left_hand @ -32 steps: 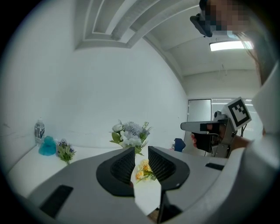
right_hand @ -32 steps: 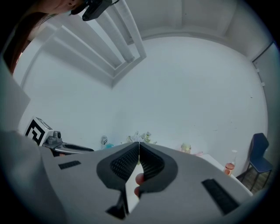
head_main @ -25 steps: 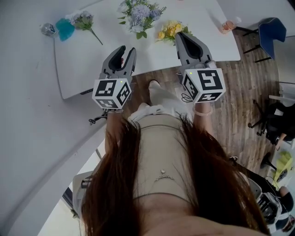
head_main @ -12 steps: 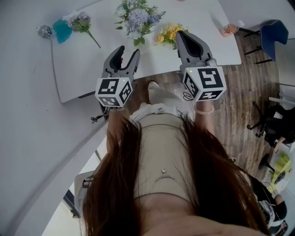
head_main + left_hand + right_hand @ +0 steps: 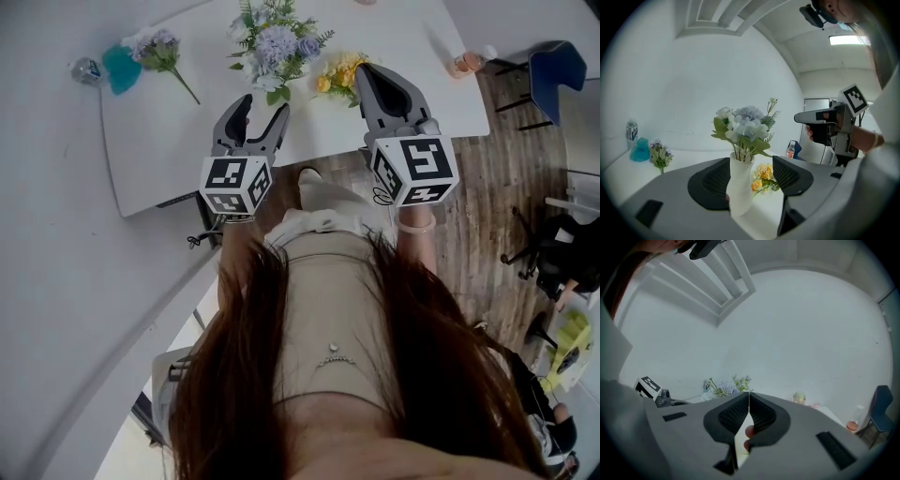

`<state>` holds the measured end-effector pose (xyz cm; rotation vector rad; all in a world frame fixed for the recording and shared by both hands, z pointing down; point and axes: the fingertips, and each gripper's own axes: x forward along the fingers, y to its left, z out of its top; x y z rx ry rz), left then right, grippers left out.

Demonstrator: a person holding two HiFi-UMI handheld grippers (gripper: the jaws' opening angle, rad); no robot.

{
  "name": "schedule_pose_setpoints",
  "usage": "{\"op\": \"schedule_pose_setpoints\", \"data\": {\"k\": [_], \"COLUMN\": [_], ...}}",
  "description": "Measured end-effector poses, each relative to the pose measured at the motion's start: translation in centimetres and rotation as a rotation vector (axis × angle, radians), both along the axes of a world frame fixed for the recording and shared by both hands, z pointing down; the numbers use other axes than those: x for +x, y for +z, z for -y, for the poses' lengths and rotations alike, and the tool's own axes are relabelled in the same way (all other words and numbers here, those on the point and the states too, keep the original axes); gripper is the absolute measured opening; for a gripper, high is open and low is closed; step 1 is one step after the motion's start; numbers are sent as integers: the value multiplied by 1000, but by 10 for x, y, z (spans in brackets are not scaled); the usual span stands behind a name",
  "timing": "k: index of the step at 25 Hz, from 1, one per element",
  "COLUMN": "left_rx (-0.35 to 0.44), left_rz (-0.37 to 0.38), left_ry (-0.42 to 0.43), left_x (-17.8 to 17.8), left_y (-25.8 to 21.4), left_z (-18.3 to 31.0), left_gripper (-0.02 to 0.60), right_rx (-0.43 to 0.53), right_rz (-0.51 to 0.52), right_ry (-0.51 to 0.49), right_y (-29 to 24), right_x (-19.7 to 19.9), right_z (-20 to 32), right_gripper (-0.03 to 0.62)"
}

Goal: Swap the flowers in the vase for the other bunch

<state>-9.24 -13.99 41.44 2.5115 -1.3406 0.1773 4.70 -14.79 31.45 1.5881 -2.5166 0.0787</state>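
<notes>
Left gripper (image 5: pixel 263 105): jaws spread, just been opening, nothing pinched. The left gripper view frames the white vase (image 5: pixel 740 190) holding the pale blue bouquet (image 5: pixel 745 127) between the pads, which stay clear of it. The yellow bunch (image 5: pixel 763 176) lies just behind on the worktop (image 5: pixel 159 141). Head view hides the vase under the blooms. Right gripper (image 5: pixel 362 70): jaws pressed together, empty, tip beside the yellow bunch.

Matt white vase (image 5: pixel 739 190), smooth matt white table (image 5: pixel 159 141), wood-plank floor (image 5: pixel 487 206)
</notes>
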Motion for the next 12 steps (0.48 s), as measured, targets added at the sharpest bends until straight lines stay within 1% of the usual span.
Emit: {"op": "schedule_pose_setpoints", "data": {"k": [12], "left_rx": [15], "left_rz": [12], "left_ry": [5], "left_x": [14], "left_y": [7], "left_z": [24], "left_gripper": [304], "right_rx": [0], "right_rz": [-20], "right_ry": [22], "right_y": [4], "right_x": [16], "right_z": [14], "right_gripper": [28]}}
